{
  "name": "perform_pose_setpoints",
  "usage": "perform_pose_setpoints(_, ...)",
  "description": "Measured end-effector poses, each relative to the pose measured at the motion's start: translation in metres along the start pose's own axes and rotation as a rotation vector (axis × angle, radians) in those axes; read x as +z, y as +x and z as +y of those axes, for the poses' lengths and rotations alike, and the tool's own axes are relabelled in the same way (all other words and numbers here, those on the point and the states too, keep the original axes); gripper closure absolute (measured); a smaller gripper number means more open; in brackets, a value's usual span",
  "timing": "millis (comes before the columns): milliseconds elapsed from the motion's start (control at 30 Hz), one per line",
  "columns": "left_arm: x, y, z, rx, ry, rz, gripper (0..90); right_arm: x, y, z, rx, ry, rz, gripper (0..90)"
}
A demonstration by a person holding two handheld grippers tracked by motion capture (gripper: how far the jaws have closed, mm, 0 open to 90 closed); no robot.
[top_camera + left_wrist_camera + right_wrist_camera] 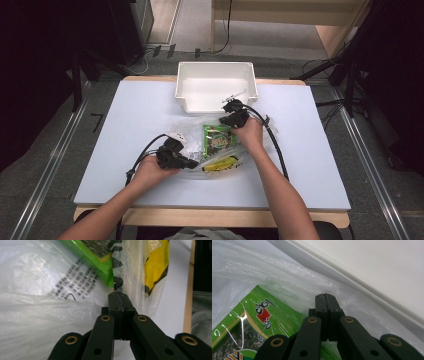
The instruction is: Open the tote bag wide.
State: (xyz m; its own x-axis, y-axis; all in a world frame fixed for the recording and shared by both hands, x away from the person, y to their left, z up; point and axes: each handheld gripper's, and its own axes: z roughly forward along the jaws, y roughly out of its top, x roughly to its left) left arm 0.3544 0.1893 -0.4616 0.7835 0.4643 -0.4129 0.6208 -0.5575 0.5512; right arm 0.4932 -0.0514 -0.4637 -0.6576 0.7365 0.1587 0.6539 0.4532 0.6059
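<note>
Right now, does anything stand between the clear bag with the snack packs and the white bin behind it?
Nothing visible does. The clear bag lies on the table just in front of the white bin. The left gripper and right gripper are both shut at the bag's edges. The bin's near wall stands higher than the bag.

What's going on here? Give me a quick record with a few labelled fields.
Work in hand: handling a clear plastic bag on the table
In the bag: green snack packet, yellow packet
Left gripper: shut, pinching the bag's film
Right gripper: shut, at the bag's far edge; a grip is unclear
Behind: white bin, nothing visible inside
</note>
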Motion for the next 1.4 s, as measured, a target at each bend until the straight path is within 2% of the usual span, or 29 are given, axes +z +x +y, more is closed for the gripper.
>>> perform_pose_setpoints(300, -0.002, -0.010, -0.012, -0.001, 0.016, -0.029, 90.0, 0.001, 0.000, 0.000, 0.004, -0.007, -0.007, 90.0)
perform_pose_setpoints(367, -0.002, -0.013, -0.015, 0.014, 0.024, -0.032, 90.0, 0.001, 0.000, 0.000, 0.005, -0.008, -0.007, 90.0)
perform_pose_setpoints(667, -0.006, -0.025, -0.029, 0.032, 0.042, -0.042, 90.0, 0.002, 0.000, 0.001, 0.011, -0.014, -0.014, 90.0)
perform_pose_setpoints(800, -0.009, -0.028, -0.034, 0.028, 0.032, -0.047, 90.0, 0.002, -0.001, 0.001, 0.010, -0.014, -0.017, 90.0)
perform_pose_setpoints(1100, -0.011, -0.029, -0.040, 0.019, 0.028, -0.055, 90.0, 0.003, -0.002, 0.002, 0.023, -0.030, -0.028, 90.0)
perform_pose_setpoints(1200, -0.012, -0.031, -0.042, 0.022, 0.044, -0.057, 90.0, 0.003, -0.002, 0.001, 0.026, -0.031, -0.028, 90.0)
perform_pose_setpoints(1333, -0.014, -0.033, -0.047, 0.029, 0.064, -0.037, 90.0, 0.003, -0.002, 0.001, 0.031, -0.032, -0.025, 90.0)
perform_pose_setpoints(1400, -0.016, -0.031, -0.046, 0.020, 0.042, -0.037, 90.0, 0.003, -0.002, 0.002, 0.032, -0.034, -0.029, 90.0)
